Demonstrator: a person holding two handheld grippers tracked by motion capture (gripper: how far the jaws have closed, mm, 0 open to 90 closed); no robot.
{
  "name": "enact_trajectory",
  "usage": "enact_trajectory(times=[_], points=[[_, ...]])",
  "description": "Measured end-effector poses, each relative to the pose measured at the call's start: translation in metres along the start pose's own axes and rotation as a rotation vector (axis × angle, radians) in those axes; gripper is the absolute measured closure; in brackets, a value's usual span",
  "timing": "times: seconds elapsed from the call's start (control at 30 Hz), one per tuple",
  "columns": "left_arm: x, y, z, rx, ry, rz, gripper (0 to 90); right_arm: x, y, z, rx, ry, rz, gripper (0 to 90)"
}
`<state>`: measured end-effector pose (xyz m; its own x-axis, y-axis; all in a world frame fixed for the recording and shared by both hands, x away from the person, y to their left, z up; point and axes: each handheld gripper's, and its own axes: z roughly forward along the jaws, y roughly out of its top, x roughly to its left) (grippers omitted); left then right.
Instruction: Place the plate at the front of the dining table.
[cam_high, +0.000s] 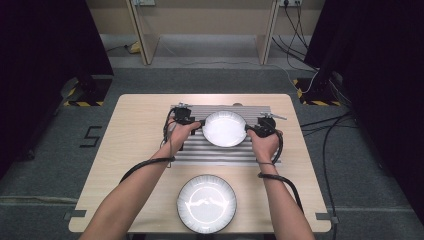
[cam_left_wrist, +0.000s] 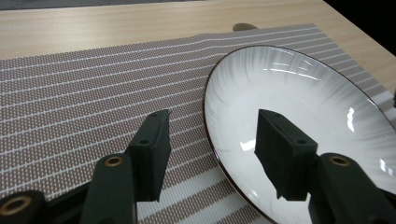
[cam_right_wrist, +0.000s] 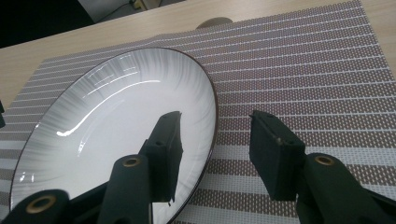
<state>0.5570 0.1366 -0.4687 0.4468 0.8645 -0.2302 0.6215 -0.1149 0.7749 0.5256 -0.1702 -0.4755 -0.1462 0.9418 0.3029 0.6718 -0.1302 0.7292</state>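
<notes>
A white plate (cam_high: 224, 128) with a dark rim lies on the grey striped placemat (cam_high: 225, 152) at the middle of the wooden table. My left gripper (cam_high: 198, 123) is at the plate's left edge and my right gripper (cam_high: 249, 129) at its right edge. In the left gripper view the left gripper (cam_left_wrist: 212, 116) stands open, with the rim of the plate (cam_left_wrist: 303, 93) passing between the jaws untouched. The right gripper (cam_right_wrist: 215, 115) is open the same way astride the rim of the plate (cam_right_wrist: 116, 107). Both plate sides rest on the placemat (cam_left_wrist: 93, 93) (cam_right_wrist: 303, 70).
A second, larger white plate (cam_high: 206, 203) sits on the bare table (cam_high: 135, 130) near its front edge. A small tan round thing (cam_high: 237, 104) peeks out at the placemat's far edge. Cables trail from both grippers along the forearms. Dark curtains flank the table.
</notes>
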Motion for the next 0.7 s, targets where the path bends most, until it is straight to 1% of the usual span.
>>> enact_trajectory(times=[0.03,0.07,0.1,0.17,0.23,0.3,0.33,0.37,0.4,0.47,0.5,0.6,0.67,0.7], points=[[0.0,-0.001,-0.002,-0.002,0.0,0.007,44.0,0.0,0.0,-0.001,-0.001,0.002,-0.002,53.2],[0.001,-0.002,-0.006,-0.005,-0.009,0.002,43.6,0.0,-0.001,-0.003,-0.002,0.005,-0.003,52.6],[0.002,-0.003,-0.009,0.001,-0.008,0.002,43.2,-0.001,-0.002,-0.005,-0.004,0.008,0.0,52.2],[0.005,-0.007,-0.015,0.012,-0.004,0.025,42.8,-0.002,-0.004,-0.009,-0.003,0.006,-0.003,51.8],[0.006,-0.009,-0.021,0.009,0.0,0.026,42.7,-0.003,-0.006,-0.012,-0.008,0.008,0.003,51.1],[0.007,-0.01,-0.027,0.005,-0.005,0.033,42.5,-0.005,-0.007,-0.016,-0.009,0.008,0.002,50.8],[0.007,-0.01,-0.03,0.0,-0.011,0.041,42.4,-0.005,-0.008,-0.017,-0.01,0.008,0.0,50.7],[0.009,-0.01,-0.031,-0.018,-0.03,0.078,42.1,-0.005,-0.009,-0.019,-0.004,0.009,-0.002,50.6],[0.008,-0.012,-0.036,-0.006,-0.028,0.043,41.9,-0.006,-0.01,-0.021,-0.003,0.008,-0.005,50.5],[0.008,-0.014,-0.042,-0.005,-0.025,0.044,41.4,-0.008,-0.012,-0.024,-0.006,0.009,-0.011,50.2],[0.008,-0.015,-0.044,-0.004,-0.032,0.043,41.4,-0.008,-0.013,-0.026,-0.004,0.009,-0.007,50.2],[0.007,-0.018,-0.052,-0.012,-0.046,0.057,41.3,-0.01,-0.016,-0.032,-0.006,0.008,-0.013,50.0],[0.008,-0.022,-0.057,-0.021,-0.055,0.053,41.3,-0.011,-0.017,-0.035,-0.003,0.007,-0.015,49.8],[0.008,-0.024,-0.06,-0.024,-0.055,0.063,41.2,-0.012,-0.018,-0.037,-0.002,0.007,-0.016,49.7]])
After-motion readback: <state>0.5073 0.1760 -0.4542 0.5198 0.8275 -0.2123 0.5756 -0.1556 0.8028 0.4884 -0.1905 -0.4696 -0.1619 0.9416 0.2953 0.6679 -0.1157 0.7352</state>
